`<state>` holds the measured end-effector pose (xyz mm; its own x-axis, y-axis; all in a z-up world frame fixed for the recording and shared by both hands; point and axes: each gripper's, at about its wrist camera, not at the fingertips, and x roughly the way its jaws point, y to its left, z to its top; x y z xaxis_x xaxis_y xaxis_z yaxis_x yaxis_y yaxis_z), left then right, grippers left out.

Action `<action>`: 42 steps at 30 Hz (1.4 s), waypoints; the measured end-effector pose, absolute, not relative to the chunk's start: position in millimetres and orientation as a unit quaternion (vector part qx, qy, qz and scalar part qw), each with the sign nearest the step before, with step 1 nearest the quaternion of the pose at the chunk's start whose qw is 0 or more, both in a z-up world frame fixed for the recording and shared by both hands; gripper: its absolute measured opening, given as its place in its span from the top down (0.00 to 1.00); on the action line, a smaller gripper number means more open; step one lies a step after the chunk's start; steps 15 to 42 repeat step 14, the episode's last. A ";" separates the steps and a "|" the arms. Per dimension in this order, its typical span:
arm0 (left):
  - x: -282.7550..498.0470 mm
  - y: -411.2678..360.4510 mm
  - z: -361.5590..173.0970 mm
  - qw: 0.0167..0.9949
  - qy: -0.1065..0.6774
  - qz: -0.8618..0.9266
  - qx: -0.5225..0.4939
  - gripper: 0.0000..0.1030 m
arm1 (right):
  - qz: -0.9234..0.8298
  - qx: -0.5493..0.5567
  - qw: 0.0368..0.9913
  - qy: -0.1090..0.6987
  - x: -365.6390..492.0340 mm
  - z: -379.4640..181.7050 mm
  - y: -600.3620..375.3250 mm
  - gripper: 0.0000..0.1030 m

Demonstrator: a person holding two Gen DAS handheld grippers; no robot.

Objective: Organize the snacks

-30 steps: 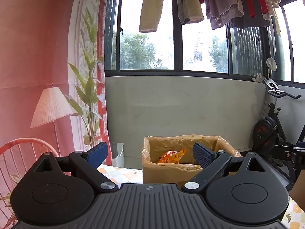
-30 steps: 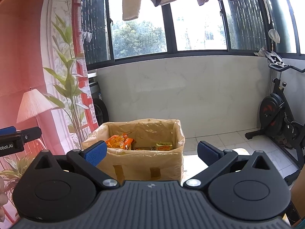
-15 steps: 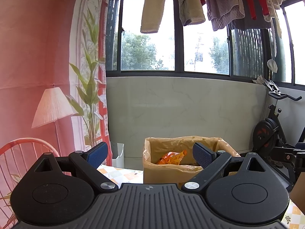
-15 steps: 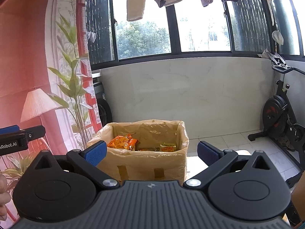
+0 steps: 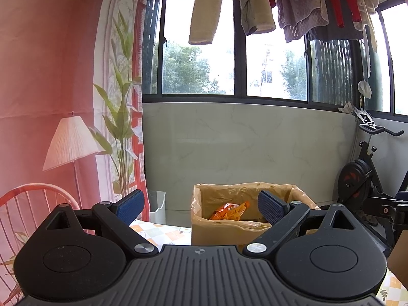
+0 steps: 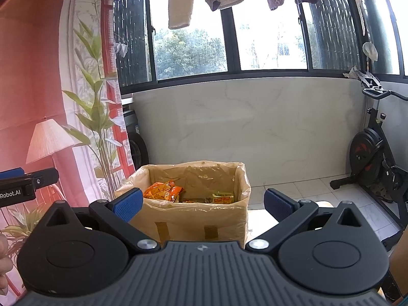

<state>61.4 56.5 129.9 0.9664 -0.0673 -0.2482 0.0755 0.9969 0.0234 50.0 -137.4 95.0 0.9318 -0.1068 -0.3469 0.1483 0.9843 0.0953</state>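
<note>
Brown cardboard fills the middle of both my views: an open box (image 6: 193, 219) lined with a clear plastic bag whose edge folds out over the rim, standing on the table ahead of me. From my right wrist camera I look down into it and see a crumpled orange snack packet (image 6: 164, 190) lying against the left side, and a small yellow packet (image 6: 223, 197) standing near the back right corner, with some flatter wrappers between them that I cannot make out. My right gripper (image 6: 202, 202) is spread wide with nothing between its blue pads (image 6: 127, 204), held short of the box's near wall. At the left edge of that view I catch the tip of my other tool. From the left wrist camera the same box (image 5: 216, 232) sits right of centre, and only the orange packet (image 5: 229, 210) shows over its rim. My left gripper (image 5: 201, 205) is also wide and empty, one blue pad (image 5: 270, 207) overlapping the box's right side in the picture. A patterned tablecloth (image 5: 163, 230) covers the table under the box. Behind stand a small white bin (image 5: 158, 205), a marbled wall below the window, hanging laundry, and an exercise bike (image 6: 374, 158) at the right.
</note>
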 end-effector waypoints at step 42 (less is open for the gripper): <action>62.1 57.1 129.5 0.991 0.126 -0.039 0.013 0.06 | -0.065 0.060 0.981 0.174 50.2 94.9 -136.4 0.00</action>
